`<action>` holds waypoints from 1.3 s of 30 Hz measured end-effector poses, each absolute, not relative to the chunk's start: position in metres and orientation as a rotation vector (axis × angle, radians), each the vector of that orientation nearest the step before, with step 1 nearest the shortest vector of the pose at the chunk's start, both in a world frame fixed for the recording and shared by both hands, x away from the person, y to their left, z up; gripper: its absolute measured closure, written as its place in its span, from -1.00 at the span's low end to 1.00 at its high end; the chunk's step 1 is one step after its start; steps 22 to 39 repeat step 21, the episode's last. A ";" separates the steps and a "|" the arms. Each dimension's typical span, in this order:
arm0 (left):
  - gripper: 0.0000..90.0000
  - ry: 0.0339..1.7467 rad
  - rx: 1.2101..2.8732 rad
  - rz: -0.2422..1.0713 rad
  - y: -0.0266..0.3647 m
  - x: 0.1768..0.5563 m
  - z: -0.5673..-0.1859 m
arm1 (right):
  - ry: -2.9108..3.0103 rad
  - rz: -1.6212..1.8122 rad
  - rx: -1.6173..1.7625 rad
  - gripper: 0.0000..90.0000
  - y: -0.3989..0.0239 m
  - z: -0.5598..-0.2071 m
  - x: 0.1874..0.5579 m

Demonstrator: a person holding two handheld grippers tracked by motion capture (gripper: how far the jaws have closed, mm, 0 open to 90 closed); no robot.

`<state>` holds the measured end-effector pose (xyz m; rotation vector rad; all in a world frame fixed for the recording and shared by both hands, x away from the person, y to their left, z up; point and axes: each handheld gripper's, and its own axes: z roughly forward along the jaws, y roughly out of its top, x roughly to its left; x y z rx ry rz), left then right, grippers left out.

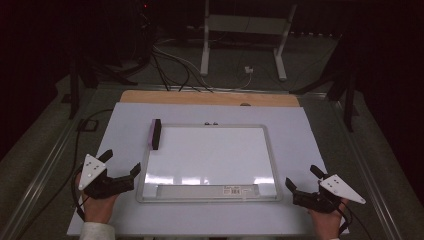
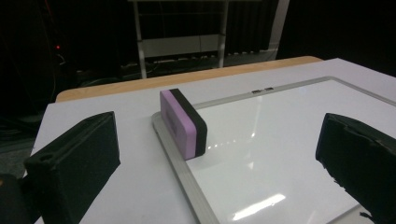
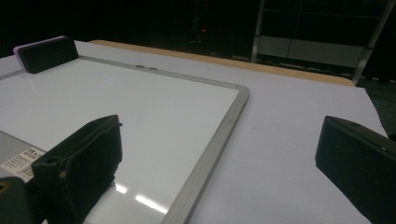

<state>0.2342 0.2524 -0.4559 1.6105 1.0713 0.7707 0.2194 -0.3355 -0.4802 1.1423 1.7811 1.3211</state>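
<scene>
Purple-and-black eraser [image 1: 155,134] is seen standing on its long edge at about 10 o'clock on the whiteboard [image 1: 210,155], resting on the left frame rail and overhanging it slightly. White sheet covers the desk [image 1: 300,130]. Left gripper [image 1: 121,170] is held at 8 o'clock off the board's near left corner, its fingers [image 2: 74,161] spread wide with nothing between them; the eraser lies ahead of them, well apart. Right gripper [image 1: 303,179] is held at 4 o'clock, fingers likewise spread and empty.

Risks judged: the eraser, balanced on a narrow edge, could be tipped flat or pushed off the rail by an off-centre approach; the board could be slid across the sheet if it is nudged.
</scene>
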 end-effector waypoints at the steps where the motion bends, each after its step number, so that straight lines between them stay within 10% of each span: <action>1: -0.99 1.069 1.611 0.778 0.253 0.233 -0.458 | 1.780 1.320 1.145 -0.99 -0.336 -0.480 0.219; 39: -0.99 1.129 1.600 0.783 0.264 0.230 -0.474 | 1.785 1.292 1.172 -0.99 -0.339 -0.482 0.221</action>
